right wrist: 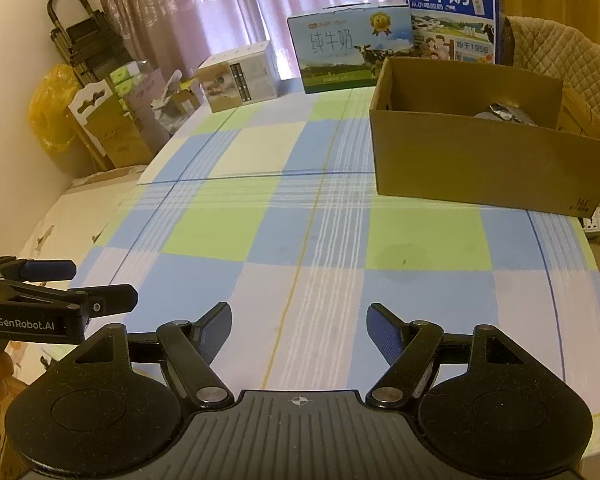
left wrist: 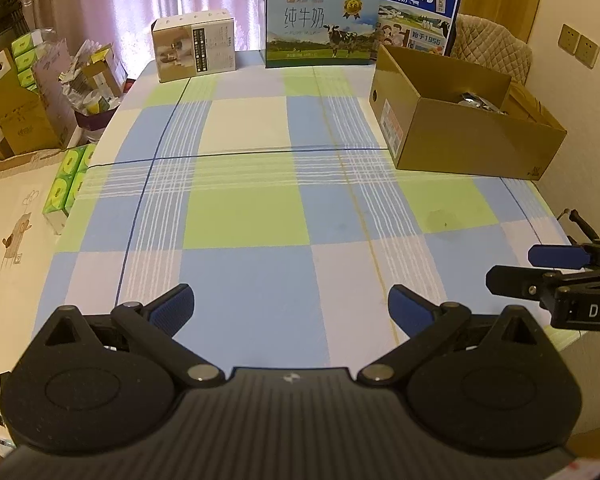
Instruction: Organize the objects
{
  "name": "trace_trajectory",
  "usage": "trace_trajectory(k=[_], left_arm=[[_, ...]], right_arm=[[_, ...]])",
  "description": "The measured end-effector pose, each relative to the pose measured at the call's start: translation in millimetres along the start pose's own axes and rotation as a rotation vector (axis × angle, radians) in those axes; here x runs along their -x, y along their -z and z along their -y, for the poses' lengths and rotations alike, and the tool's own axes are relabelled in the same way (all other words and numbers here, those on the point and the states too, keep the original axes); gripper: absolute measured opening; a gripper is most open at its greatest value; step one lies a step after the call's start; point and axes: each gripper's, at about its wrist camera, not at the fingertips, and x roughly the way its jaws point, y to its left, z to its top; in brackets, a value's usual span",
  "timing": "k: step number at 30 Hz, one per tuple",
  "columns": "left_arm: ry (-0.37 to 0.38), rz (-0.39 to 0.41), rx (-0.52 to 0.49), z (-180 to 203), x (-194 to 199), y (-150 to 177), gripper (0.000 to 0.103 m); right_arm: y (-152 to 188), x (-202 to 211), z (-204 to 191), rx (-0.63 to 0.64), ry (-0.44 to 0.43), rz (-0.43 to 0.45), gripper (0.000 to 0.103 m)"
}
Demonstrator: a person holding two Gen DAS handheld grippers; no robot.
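While both tools are held low over the near edge of the table [left wrist: 260, 220], nothing is gripped: the left gripper [left wrist: 290, 312] is spread wide with its blue pads well apart, and the right gripper [right wrist: 300, 330] is likewise spread and empty. Each tool is caught side-on at the margin of the other's view.

An open cardboard box [right wrist: 488, 160] is set near the far right corner of the checked cloth, and something crinkled and silvery [right wrist: 504, 114] is seen lying inside it; what it is cannot be told. A pale carton [left wrist: 194, 46] and a milk carton [left wrist: 320, 26] are stood along the far edge, with a taller blue milk box [left wrist: 416, 8] behind the cardboard box. The broad middle of the cloth is seen bare of loose items.

It is judged that either the sorting is nearly done or a next object has yet to be chosen; which one cannot be told. If the cartons at the far edge are to be moved, a long reach would be needed, and each should be approached squarely with the pads kept spread until both faces are bracketed. The cartons look wide for these pads, so a narrow side or top handle should be sought. The cloth should not be dragged.
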Motion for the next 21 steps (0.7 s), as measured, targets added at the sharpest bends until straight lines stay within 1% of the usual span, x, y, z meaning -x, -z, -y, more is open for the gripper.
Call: trace_trajectory(k=[10, 21], left_arm=[[0.0, -0.005, 0.007, -8, 2, 8, 0.102], [-0.002, -0.014, 0.012, -8, -2, 8, 0.102]], right_arm=[[8, -2, -13, 0.0, 0.001, -0.011, 0.072], [5, -7, -10, 0.007, 0.001, -0.019, 0.072]])
